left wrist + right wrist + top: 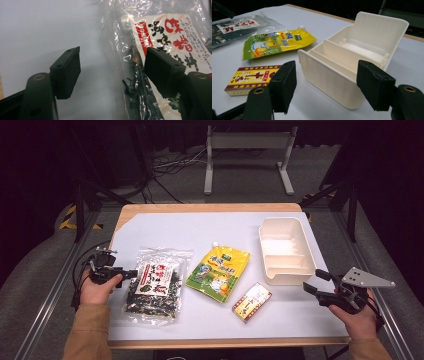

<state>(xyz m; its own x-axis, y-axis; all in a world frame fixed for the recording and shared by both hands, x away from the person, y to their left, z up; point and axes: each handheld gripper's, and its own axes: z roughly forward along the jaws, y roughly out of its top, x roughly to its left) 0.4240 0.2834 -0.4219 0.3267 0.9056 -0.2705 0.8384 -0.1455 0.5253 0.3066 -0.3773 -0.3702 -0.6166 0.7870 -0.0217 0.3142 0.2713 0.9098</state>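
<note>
Straddling: left gripper (112, 72) has its jaws wide apart, one pad on bare table, the other over the left edge of the seaweed bag (160, 50); nothing pinched yet.
Bag position: in the high view the seaweed bag (156, 287) lies flat at about 8 o'clock on the white mat (210, 227), its left seam just beside the left gripper (131, 273).
Slip risk: film is glossy and crinkled; my guess is a pinch on the seam alone lets the loose contents sag and the bag slides out.
Scrape risk: bag lies flat, so the lower pad likely shoves it toward 3 o'clock instead of getting under it.
Collision risk: yellow pouch (218, 272) sits near the bag at 3 o'clock; a pushed bag would ride into it.
Right gripper (311, 282): jaws open, empty, at about 4 o'clock, facing the white bin (352, 62).
Bin: at 2 o'clock, well apart from the bag; red-and-yellow box (251, 301) near its 7 o'clock corner.
Edges: mat's left edge just behind the left gripper; near edge close under the bag at 6 o'clock.
Open room: 11 to 12 o'clock is bare, best lift-and-carry lane.
</note>
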